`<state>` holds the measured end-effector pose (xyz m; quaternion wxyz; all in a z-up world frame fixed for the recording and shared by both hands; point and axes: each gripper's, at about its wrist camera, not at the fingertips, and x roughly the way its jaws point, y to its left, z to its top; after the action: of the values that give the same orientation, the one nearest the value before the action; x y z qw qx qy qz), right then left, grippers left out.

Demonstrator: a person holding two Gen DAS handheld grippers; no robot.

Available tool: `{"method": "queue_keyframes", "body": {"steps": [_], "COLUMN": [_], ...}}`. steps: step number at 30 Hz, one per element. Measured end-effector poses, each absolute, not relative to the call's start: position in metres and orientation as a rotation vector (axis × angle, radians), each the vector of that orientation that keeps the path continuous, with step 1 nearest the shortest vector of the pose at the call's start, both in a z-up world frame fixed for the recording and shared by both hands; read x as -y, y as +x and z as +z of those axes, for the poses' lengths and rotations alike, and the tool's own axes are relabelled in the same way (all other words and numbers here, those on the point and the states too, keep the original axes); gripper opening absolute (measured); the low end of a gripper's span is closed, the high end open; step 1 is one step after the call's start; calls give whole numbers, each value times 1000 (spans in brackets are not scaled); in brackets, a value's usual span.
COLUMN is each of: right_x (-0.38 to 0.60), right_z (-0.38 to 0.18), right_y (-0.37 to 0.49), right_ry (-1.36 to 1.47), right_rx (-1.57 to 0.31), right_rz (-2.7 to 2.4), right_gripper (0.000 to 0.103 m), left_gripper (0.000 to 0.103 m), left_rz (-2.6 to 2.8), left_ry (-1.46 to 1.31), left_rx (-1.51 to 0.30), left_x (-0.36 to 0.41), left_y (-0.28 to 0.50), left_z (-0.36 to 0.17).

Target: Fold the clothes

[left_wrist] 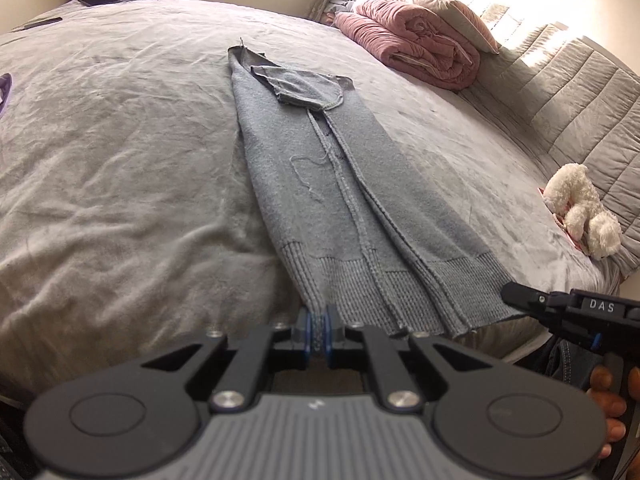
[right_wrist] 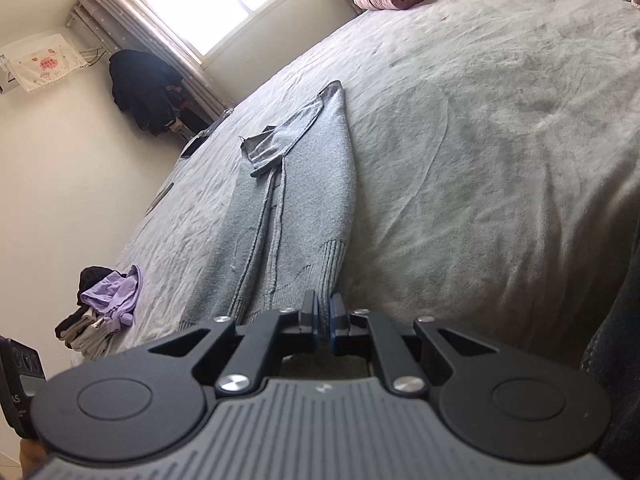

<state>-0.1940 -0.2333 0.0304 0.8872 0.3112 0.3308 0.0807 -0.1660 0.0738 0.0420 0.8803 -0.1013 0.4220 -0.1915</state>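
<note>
We stand at the near edge of a bed (left_wrist: pixel 120 160) covered in a grey plush blanket, in a bedroom with a bright window. Our left gripper (left_wrist: pixel 319 330) has its jaws pressed together on the ribbed hem of a grey knit sweater (left_wrist: pixel 320 168), at the hem's left corner. Our right gripper (right_wrist: pixel 324 320) pinches the hem's other corner, jaws all but closed on the knit. The sweater lies flat with its sides already folded inward into a long strip. Its long axis runs straight away from us, hem at the near edge, collar pointing toward the far edge. We judge the lengthwise fold is the step in hand: next we would lift both corners together and carry the hem evenly toward the collar. Farther off, a pink quilt (left_wrist: pixel 416 48) lies rolled by the headboard.
</note>
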Motion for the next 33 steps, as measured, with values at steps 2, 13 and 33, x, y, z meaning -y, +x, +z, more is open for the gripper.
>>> {"method": "queue_keyframes", "body": {"steps": [2,13,33], "right_x": [233,247,228], "right_z": [26,28,44], "right_y": [-194,-192,-56], "right_ry": [641,617,210], "right_rx": [-697,-721,-853], "right_rz": [166,165,264], "right_gripper": [8,16,16], "left_gripper": [6,16,18], "left_rz": [-397,-411,-258], "left_ry": [-216,-254,106], "left_rx": [-891,-925,-822], "left_x": [-74,-87,-33], "left_y": [-164,-158,-63], "left_z": [38,39,46]}}
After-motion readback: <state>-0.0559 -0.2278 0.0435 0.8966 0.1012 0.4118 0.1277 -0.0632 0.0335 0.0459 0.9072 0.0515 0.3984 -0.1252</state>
